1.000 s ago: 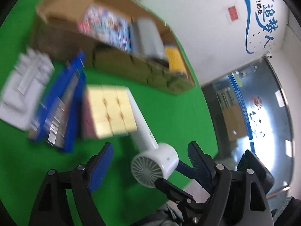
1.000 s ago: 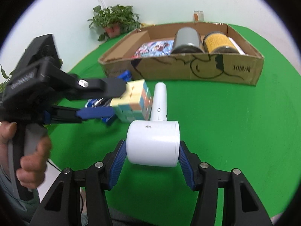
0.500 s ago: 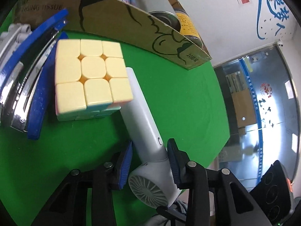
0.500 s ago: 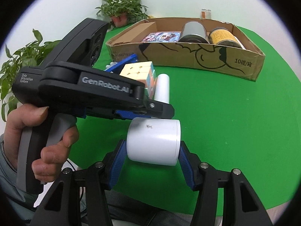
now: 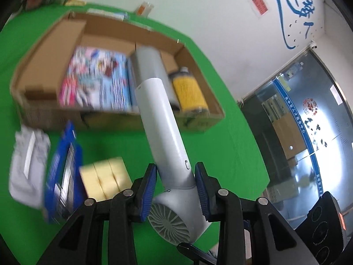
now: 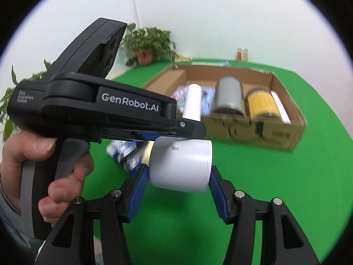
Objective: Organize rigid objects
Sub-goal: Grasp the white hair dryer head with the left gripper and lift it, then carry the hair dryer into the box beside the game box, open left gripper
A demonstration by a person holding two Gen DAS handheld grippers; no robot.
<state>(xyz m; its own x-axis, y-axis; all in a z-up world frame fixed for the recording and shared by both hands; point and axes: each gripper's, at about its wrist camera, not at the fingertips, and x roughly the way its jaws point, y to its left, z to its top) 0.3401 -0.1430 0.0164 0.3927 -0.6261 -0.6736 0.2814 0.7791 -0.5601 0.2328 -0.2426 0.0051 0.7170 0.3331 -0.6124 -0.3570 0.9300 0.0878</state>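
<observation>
Both grippers hold the white hair dryer (image 5: 163, 132) clear of the green table (image 5: 220, 145): the right gripper (image 6: 178, 176) clamps its blue pads on the round barrel, and the left gripper (image 5: 175, 176) pinches the handle just above the barrel, jaws narrow. A bare hand (image 6: 44, 176) grips the left tool's grey handle. Below, near the table's left side, lie a yellow-faced puzzle cube (image 5: 106, 176), a blue stapler (image 5: 64, 172) and a white plastic piece (image 5: 28, 161), all blurred. Further back sits the cardboard box (image 6: 253, 130), holding a colourful book (image 5: 97, 81), a grey can (image 6: 229, 97) and a yellow can (image 6: 262, 103). A potted plant (image 6: 150, 44) stands at the far edge.
</observation>
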